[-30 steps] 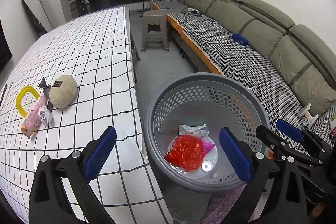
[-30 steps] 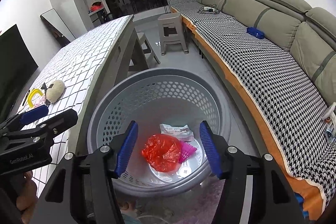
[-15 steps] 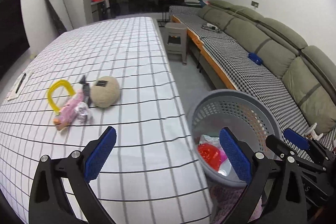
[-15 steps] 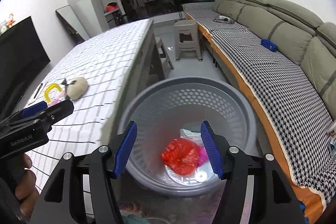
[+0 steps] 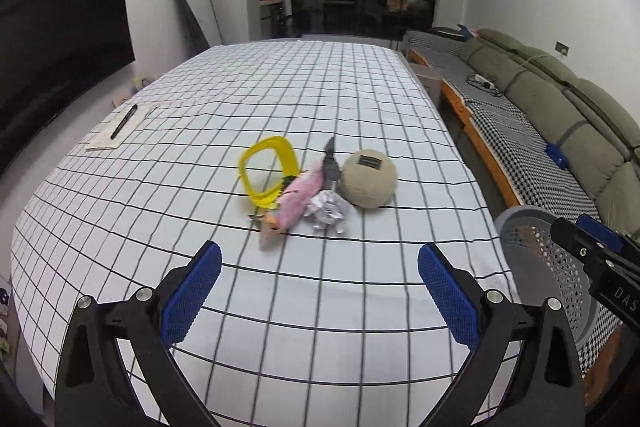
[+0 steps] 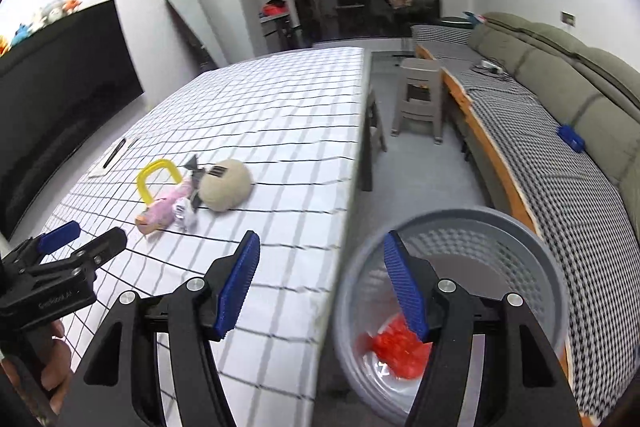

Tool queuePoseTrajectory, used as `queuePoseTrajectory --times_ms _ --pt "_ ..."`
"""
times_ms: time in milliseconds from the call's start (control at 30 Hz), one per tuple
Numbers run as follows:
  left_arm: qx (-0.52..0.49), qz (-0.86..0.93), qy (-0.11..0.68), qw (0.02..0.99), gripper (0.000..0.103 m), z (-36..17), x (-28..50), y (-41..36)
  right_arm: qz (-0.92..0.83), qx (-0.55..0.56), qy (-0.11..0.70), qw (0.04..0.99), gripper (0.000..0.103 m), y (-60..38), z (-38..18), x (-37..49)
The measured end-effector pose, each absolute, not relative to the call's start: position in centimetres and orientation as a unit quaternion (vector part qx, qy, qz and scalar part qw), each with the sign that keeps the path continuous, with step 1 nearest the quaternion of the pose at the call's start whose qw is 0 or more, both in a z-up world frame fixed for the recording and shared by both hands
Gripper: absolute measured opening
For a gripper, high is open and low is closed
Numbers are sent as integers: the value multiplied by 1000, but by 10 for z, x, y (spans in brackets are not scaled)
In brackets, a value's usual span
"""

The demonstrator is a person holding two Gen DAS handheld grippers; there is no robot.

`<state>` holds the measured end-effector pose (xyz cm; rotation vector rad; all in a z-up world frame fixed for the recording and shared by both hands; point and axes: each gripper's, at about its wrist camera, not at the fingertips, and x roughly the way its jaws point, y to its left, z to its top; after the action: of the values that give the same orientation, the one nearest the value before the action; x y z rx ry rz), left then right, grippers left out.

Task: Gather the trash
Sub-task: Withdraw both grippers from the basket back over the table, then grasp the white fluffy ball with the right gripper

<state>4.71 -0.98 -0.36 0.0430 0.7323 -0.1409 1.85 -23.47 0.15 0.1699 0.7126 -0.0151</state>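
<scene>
A grey perforated basket [image 6: 540, 255] stands on the floor beside the table and holds a red crumpled bag [image 6: 400, 351]. On the checked tablecloth [image 5: 280, 99] lies a cluster: a yellow ring [image 5: 266, 169], a pink wrapper [image 5: 294, 201], crumpled silver foil [image 5: 328, 211], a dark clip [image 5: 330, 163] and a beige ball [image 5: 370, 179]. My left gripper [image 5: 318, 291] hovers open over the near part of the table, short of the cluster. My right gripper [image 6: 320, 283] stands open and empty over the table's edge and the basket rim.
A pen on a sheet of paper [image 5: 120, 125] lies at the table's far left. A long green sofa with a checked cover [image 6: 560, 147] runs along the right wall. A grey stool [image 6: 418, 99] stands in the aisle. A dark screen [image 5: 60, 39] fills the left wall.
Both grippers swung left from above the basket toward the table. The cluster of items now sits ahead of the left gripper, and the basket has slid to the right edge of its view.
</scene>
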Motion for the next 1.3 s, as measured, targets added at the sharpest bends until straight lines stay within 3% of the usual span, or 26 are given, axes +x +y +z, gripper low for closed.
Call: queuePoseTrajectory --times_ms 800,933,1300 --pt "-6 5 380 925 97 -34 103 71 71 12 408 910 62 -130 -41 163" --pt "-11 6 389 921 97 -41 110 74 70 7 408 910 72 -124 -45 176" --pt "-17 -1 407 913 97 -55 119 78 67 1 438 897 72 -119 -62 204"
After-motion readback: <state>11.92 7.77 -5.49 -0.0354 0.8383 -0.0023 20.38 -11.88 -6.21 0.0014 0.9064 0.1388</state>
